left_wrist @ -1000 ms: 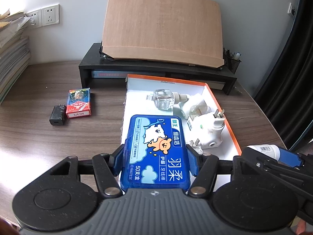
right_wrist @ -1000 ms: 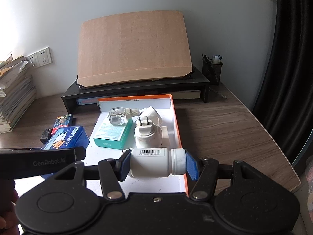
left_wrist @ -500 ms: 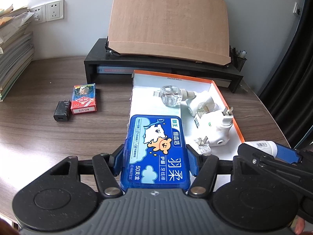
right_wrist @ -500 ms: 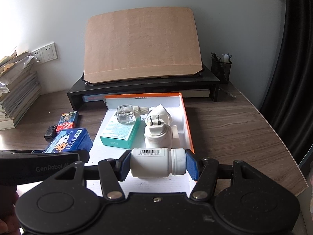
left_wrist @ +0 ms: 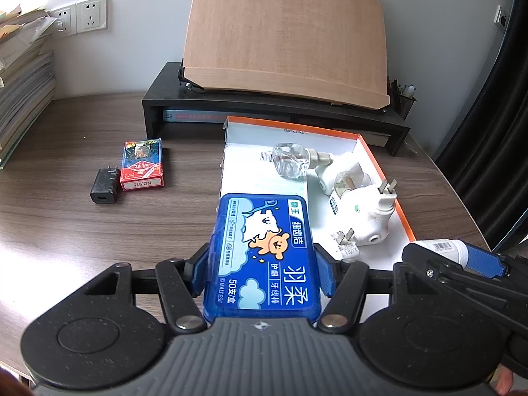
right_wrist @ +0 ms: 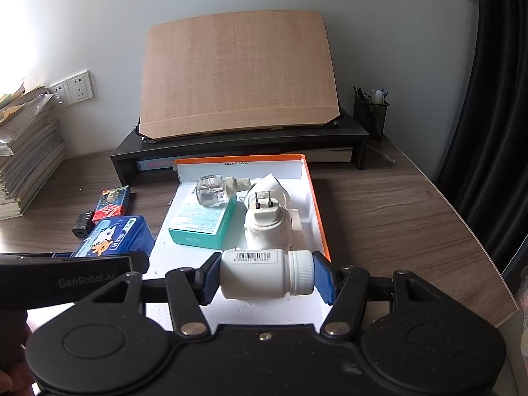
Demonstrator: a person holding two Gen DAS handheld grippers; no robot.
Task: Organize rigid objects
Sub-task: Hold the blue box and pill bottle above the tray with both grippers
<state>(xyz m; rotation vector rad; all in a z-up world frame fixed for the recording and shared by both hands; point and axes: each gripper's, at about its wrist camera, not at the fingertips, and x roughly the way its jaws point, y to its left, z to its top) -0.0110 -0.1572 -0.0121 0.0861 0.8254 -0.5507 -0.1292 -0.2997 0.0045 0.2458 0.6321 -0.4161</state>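
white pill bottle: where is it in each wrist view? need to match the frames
Left wrist: white pill bottle at the right edge, lower middle, mostly hidden by the right gripper clamping it.
Right wrist: white pill bottle bottom centre, lying sideways between the right gripper's fingers, over the near end of the box.
Shared landmark: orange-rimmed white box, right of centre in the left view, centre in the right.

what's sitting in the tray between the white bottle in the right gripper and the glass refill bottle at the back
In the right wrist view, a white plug-in unit and a teal carton lie between the white bottle and the glass refill.
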